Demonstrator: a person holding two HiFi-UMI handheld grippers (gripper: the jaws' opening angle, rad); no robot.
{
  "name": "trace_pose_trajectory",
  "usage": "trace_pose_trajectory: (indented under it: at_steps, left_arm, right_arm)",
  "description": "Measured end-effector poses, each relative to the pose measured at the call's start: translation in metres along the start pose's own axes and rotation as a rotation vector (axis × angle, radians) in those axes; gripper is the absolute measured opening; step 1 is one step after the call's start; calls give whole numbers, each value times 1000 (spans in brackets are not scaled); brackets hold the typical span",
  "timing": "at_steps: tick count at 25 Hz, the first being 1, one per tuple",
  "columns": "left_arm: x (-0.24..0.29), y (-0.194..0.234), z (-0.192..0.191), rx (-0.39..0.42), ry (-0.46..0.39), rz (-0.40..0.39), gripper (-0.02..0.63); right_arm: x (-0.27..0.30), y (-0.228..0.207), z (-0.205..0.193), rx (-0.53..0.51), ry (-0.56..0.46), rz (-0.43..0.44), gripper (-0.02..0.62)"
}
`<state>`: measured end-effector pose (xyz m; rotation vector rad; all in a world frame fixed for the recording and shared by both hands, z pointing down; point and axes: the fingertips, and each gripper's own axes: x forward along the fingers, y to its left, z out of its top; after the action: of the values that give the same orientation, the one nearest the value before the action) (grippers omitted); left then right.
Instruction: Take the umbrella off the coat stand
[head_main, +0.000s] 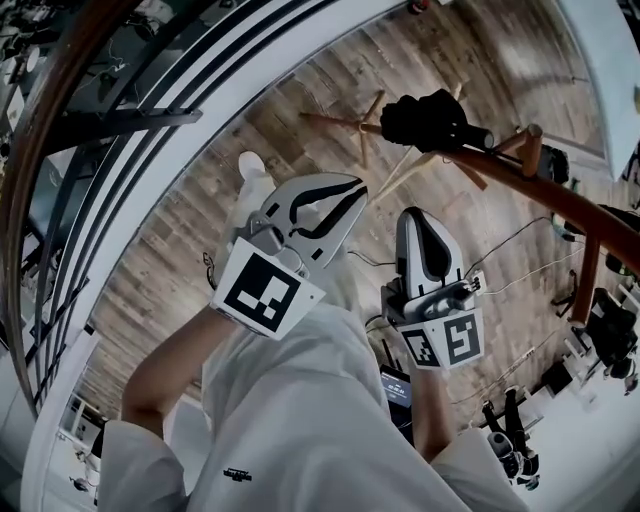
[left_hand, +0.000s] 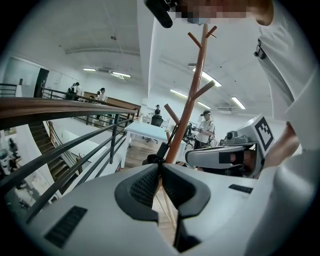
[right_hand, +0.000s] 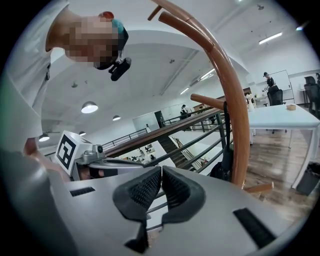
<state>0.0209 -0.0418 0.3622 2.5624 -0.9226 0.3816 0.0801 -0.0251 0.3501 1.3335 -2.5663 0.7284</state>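
Note:
A wooden coat stand (head_main: 520, 175) rises ahead of me, its legs spread on the plank floor. A black folded umbrella (head_main: 432, 120) hangs from one of its pegs. The left gripper view has the stand's pole (left_hand: 192, 95) straight ahead, with the umbrella (left_hand: 151, 160) low beside it. In the right gripper view the umbrella (right_hand: 222, 169) dangles by its strap against the pole (right_hand: 235, 100). My left gripper (head_main: 352, 188) (left_hand: 160, 167) and right gripper (head_main: 415, 215) (right_hand: 161, 170) are side by side, short of the stand. Both are shut with nothing in them.
A railing with a wooden handrail (head_main: 60, 110) and dark bars runs along my left, with stairs beyond it. A white table (right_hand: 280, 117) stands past the stand. Several people (left_hand: 205, 127) are in the distance. Cables and gear (head_main: 600, 330) lie on the floor at right.

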Motion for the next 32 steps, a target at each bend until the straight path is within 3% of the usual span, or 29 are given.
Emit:
trace_pose_trajectory:
  at_steps: [16, 32]
  left_arm:
    - [78, 20, -60, 39, 22, -60, 37]
    - [135, 44, -85, 116, 24, -147, 38]
  right_arm:
    - [19, -32, -39, 30, 9, -27, 37]
    - [35, -91, -64, 26, 34, -115, 37]
